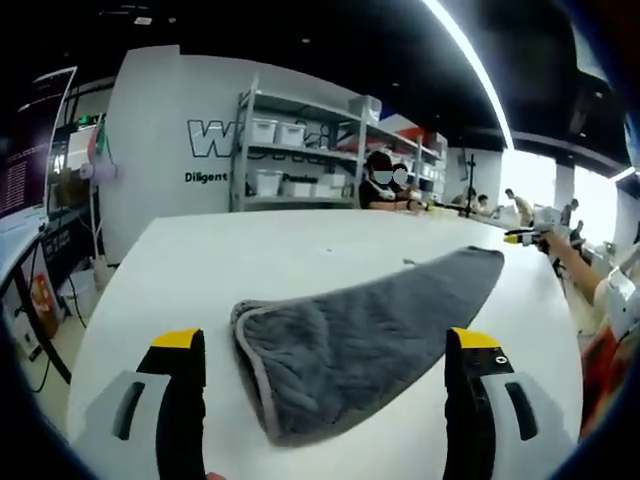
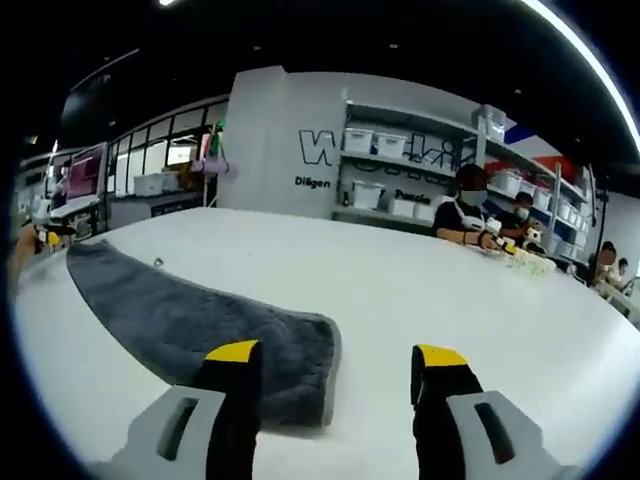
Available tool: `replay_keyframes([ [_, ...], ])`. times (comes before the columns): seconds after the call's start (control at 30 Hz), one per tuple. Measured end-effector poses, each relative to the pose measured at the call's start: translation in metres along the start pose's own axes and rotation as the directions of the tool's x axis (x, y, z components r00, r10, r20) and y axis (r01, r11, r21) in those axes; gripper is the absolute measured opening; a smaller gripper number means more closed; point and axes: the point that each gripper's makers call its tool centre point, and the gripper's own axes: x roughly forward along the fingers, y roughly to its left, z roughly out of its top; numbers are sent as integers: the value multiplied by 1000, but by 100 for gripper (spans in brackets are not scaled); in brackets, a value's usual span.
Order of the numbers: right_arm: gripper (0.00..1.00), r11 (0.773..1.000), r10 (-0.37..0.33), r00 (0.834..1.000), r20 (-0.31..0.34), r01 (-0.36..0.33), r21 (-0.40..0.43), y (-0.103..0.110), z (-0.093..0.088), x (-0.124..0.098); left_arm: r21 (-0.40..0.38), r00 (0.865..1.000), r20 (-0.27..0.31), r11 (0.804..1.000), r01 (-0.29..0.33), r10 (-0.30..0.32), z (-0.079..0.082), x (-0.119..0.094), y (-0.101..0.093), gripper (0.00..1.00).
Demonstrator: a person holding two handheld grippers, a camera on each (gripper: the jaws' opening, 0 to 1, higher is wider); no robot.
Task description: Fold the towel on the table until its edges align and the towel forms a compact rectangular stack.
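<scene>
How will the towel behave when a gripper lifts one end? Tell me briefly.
Likely floppy: the towel lies flat and long on the table, its plush pile showing soft creases. It probably drapes and sags from the pinch. The smooth tabletop may let it slide if pushed.

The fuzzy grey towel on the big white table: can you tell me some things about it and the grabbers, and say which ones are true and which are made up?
1. The fuzzy grey towel lies on the big white table. True.
2. The left gripper is clamped on the towel. False: its jaws stand apart, holding nothing.
3. The towel is a neat small stack. False: it is a long strip.
4. The right gripper is open. True.
5. The gripper jaws have red tips. False: they are yellow.
</scene>
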Motion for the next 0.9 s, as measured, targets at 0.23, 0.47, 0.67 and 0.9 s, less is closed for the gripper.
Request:
replay_keyframes([
  [0.23,40,995,14,1000,-28,-11,95,12,-12,13,9,1000,-4,999,31,-31,-4,4,-6,97],
  [0.47,37,991,42,997,-71,-33,128,25,-24,23,9,999,6,999,44,-44,-6,2,-6,96],
  [0.67,35,990,78,992,-100,-65,126,36,-34,28,-6,997,9,997,71,-71,-10,4,-11,95],
  [0.9,28,997,77,979,-189,-73,29,40,-54,34,1,996,5,996,94,-94,-11,5,-18,95],
])
